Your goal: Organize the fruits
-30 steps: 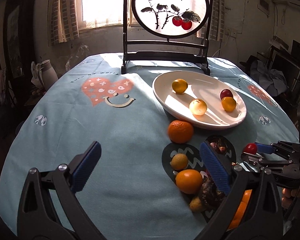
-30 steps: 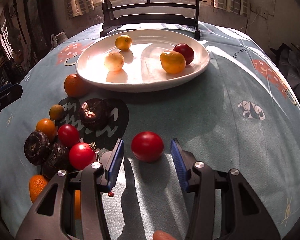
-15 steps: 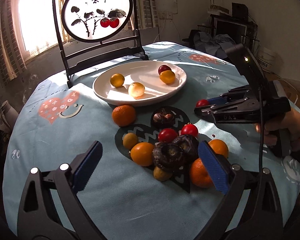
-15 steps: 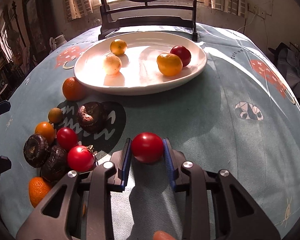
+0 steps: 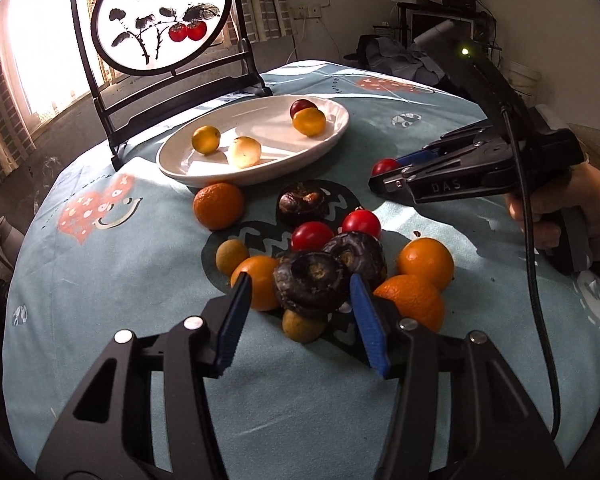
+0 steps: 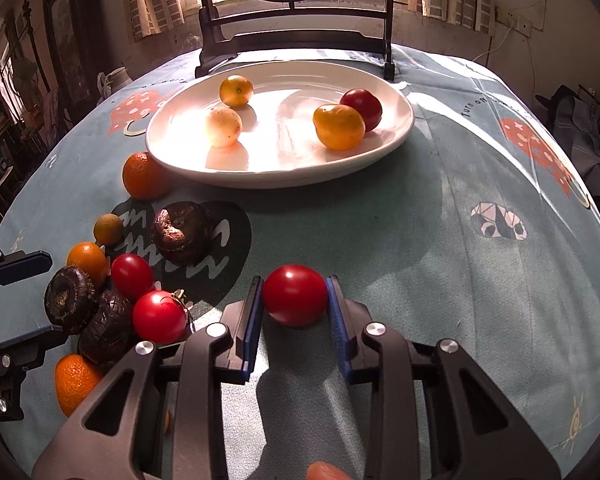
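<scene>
On the blue tablecloth lies a pile of oranges (image 5: 410,302), red tomatoes (image 5: 312,236) and dark brown fruits. My left gripper (image 5: 300,300) hangs over the pile's near side with its jaws closing. One dark brown fruit (image 5: 310,284) sits between the blue pads, which stand a little apart from it. My right gripper (image 6: 294,310) is shut on a red tomato (image 6: 296,292) that rests on the cloth, right of the pile. The white plate (image 6: 396,136) behind holds a red fruit, two yellow ones and a pale one.
A round painted screen on a dark stand (image 5: 160,20) rises behind the plate. One orange (image 6: 144,176) lies against the plate's near left rim. A person's hand (image 5: 556,208) grips the right tool. Bare cloth stretches right of the plate.
My left gripper rolled and swung in over the pile, and its jaws narrowed around the dark brown fruit. The right jaws closed onto the red tomato, then stayed put.
</scene>
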`<state>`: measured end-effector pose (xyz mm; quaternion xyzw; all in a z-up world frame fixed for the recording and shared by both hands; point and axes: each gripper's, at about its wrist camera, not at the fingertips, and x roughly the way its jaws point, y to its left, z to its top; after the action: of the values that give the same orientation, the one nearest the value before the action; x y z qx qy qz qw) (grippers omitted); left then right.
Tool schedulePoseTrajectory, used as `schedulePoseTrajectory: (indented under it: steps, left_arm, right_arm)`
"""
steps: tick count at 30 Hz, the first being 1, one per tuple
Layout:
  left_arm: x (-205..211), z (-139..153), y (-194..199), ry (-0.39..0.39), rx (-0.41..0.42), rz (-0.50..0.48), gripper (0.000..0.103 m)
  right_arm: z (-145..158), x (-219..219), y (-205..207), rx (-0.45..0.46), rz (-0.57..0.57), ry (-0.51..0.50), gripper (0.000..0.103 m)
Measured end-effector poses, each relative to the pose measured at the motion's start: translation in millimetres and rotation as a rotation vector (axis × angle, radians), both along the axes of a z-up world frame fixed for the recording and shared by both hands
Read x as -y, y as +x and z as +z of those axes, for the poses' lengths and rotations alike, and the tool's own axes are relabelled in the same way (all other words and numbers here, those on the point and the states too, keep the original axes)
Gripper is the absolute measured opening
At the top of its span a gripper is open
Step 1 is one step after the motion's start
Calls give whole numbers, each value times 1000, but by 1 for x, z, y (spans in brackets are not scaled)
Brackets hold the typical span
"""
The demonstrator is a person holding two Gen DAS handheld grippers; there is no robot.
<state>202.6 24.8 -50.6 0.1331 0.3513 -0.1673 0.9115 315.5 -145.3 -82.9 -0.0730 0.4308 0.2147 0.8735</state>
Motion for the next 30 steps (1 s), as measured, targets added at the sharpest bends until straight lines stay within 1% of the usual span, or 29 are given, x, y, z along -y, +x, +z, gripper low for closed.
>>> schedulePoseTrajectory:
  steps: [3,6,9,11,12,19,22,28,30]
  left_arm:
    - [5,-2,-1,13,1,-22,53]
    - [10,-4,-1,37,20,-29,53]
    - [7,-5,3,11,1,-24,53]
    - [6,-5,5,-5,-12,-26,47]
    - [6,-6,5,3,-11,-26,45]
    - [3,-5,5,-4,0,-9,45]
    - [-3,1,5,-42,10,12,45]
    - [-15,15,4,-116,49,52,45]
    - [-22,19,7,-176,47,76,45]
  right_arm:
    - [0,0,0,0,0,0,31]
    - [0,0,0,0,0,-1,31]
    - [0,0,0,0,0,-1,31]
    - [0,0,0,-1,0,-1,31]
    - [1,0,0,0,1,-1,31]
    - [2,1,0,1,0,8,31]
    - [8,5,-2,12,-1,37,31]
    - [24,9,-10,69,10,87,31]
    - [27,9,-12,95,7,97,31]
